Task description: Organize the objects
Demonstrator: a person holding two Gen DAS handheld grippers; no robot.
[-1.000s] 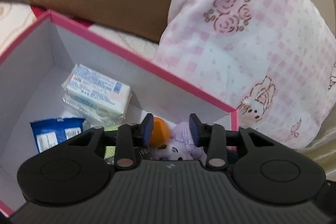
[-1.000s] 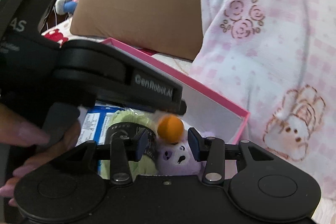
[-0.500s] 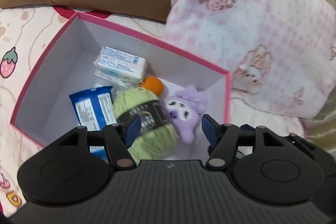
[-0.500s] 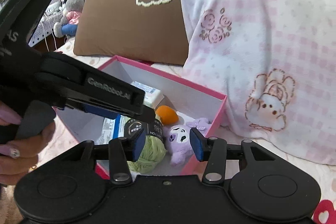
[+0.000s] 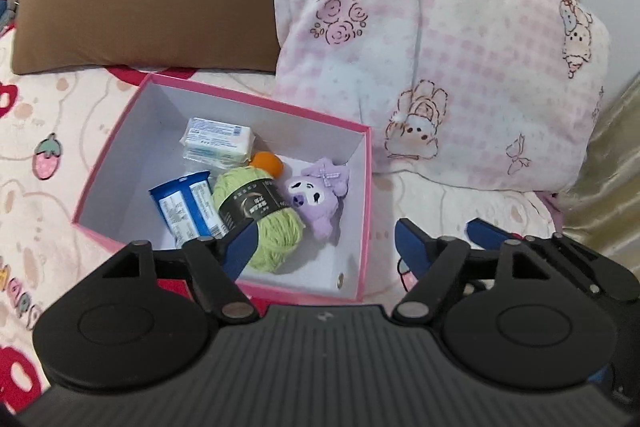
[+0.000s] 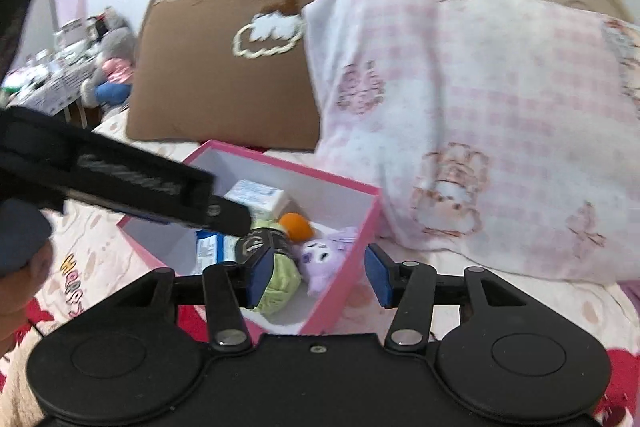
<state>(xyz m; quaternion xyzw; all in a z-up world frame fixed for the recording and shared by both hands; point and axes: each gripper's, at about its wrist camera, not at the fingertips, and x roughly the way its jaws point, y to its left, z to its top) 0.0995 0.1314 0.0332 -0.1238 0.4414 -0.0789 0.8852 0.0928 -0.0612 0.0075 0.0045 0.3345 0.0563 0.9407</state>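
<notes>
**So, both grippers are out of the box with nothing in them**

Your right wrist view is blurry, and the left gripper's body crosses it, hiding the near-left part of the pink box. Package print is unreadable.

Your left gripper is spread wide with nothing between its pads; its jaws have just been opening. Same for the right gripper: moderately apart, empty, just been opening.

Ahead of and below both tools, the box holds green yarn, a purple plush, an orange ball, a blue packet and a white packet.

A second ago both tips were down among the toys; now you've pulled back and see the whole box.
</notes>
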